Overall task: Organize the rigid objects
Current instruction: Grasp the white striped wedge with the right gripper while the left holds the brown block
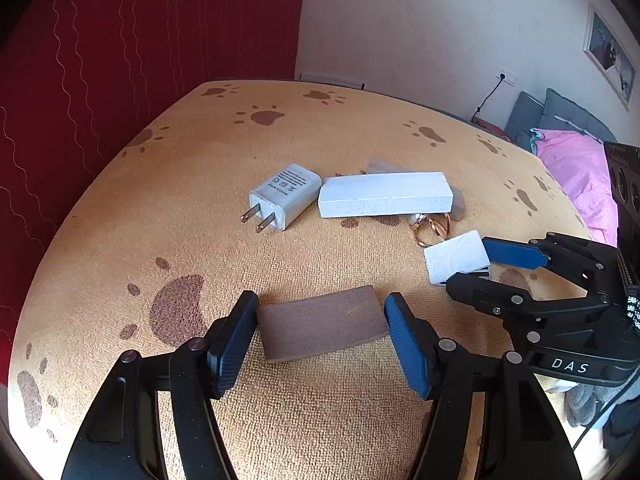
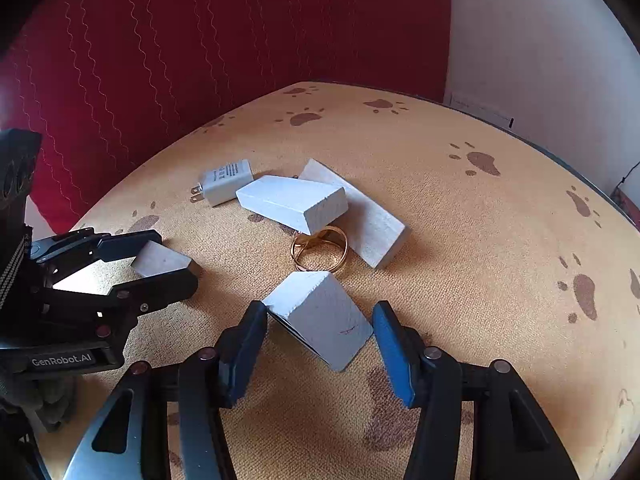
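Gripping one block each, two hand-held grippers work over a paw-print tabletop (image 1: 120,208).
Nearest, the left hand-held gripper (image 1: 322,334) pinches a flat brown wooden block (image 1: 322,328) between half-spread pads; the right hand-held gripper (image 2: 320,344) clamps a small white block (image 2: 324,316), tilted corner-up. Just beyond that block lie gold rings (image 2: 320,250), touching a long white block (image 2: 292,200) that rests across a flat white slab (image 2: 372,220). A white wall charger (image 1: 284,196) lies beside the long block's end, prongs toward the camera. A red curtain (image 1: 120,40) hangs behind.
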Action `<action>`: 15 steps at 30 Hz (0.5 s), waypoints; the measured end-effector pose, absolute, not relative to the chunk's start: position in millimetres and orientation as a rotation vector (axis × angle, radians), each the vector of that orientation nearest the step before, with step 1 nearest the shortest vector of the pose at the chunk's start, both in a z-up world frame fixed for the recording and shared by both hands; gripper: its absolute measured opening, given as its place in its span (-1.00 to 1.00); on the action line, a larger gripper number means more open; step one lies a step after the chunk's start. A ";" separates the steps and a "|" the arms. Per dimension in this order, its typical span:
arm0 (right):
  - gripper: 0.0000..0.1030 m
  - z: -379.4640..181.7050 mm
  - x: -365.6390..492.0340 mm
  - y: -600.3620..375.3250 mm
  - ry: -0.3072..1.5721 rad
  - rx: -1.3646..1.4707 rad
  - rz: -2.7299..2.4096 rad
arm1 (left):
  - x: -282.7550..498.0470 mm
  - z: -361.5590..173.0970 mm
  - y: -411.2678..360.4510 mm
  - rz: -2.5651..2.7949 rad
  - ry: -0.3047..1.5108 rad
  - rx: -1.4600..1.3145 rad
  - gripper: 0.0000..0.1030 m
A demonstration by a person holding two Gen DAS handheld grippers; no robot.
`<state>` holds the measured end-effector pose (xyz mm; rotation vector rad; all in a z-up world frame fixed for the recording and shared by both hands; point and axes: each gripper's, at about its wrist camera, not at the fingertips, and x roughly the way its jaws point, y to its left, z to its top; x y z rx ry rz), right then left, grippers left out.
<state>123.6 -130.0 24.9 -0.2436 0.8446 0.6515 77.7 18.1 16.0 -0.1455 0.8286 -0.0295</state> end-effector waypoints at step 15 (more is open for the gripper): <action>-0.30 26.1 106.4 -120.8 0.870 -0.212 0.654 | 77.4 15.9 18.6 -0.033 0.825 -0.152 0.28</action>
